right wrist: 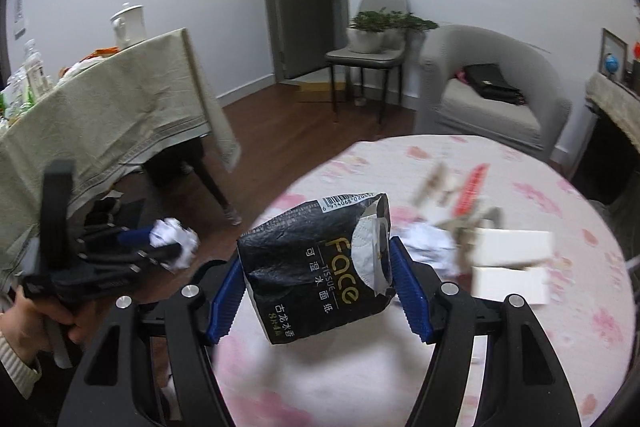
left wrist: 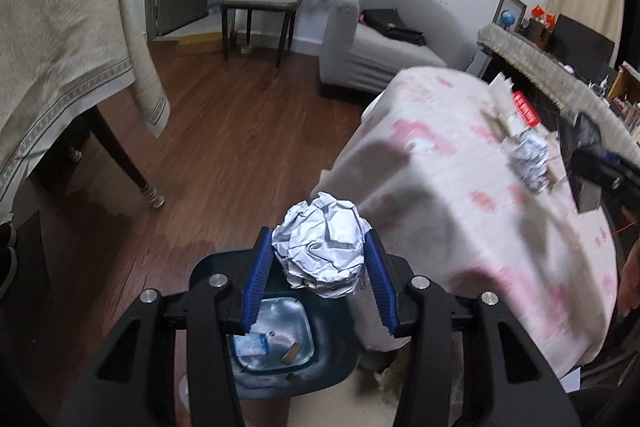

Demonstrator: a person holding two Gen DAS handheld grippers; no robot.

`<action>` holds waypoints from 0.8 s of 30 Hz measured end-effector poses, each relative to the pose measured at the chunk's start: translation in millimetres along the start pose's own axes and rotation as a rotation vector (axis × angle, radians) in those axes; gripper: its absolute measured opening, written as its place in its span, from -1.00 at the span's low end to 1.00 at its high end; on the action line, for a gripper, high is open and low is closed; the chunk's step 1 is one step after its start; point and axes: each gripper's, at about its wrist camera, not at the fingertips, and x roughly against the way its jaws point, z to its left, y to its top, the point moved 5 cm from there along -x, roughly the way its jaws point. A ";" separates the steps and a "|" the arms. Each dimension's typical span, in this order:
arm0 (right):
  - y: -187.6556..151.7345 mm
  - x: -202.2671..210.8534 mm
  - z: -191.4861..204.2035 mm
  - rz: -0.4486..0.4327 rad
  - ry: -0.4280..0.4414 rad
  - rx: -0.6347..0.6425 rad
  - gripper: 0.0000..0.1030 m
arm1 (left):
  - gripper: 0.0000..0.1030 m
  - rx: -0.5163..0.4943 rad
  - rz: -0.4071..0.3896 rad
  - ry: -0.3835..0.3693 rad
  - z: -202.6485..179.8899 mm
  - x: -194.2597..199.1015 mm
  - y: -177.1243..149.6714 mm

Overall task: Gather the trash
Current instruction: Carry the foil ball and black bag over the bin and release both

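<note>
My left gripper (left wrist: 320, 263) tilted down over the dark bin (left wrist: 280, 331) beside the round table (right wrist: 440, 367), pinching a crumpled paper ball (left wrist: 324, 251), while my right gripper (right wrist: 320, 287), angled above that table, clamped a black tissue packet (right wrist: 316, 263).

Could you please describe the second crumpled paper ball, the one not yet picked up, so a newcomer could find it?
Look at the round table with the pink-flowered cloth. The crumpled paper ball lies near its far side, beside white boxes and a red packet. It is the only wrinkled, rounded item there.
</note>
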 end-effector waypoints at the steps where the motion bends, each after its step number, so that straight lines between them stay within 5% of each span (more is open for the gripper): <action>1: 1.1 -4.2 8.1 0.002 0.019 0.005 0.34 | -0.05 -0.003 0.011 0.006 2.4 -2.6 -3.1; 16: 2.6 -55.0 96.2 0.057 0.176 0.032 0.34 | -0.05 0.035 0.220 0.096 58.8 -52.4 -62.2; 24: -3.0 -78.7 121.1 0.101 0.209 0.038 0.34 | -0.04 0.108 0.326 0.066 80.7 -72.6 -95.3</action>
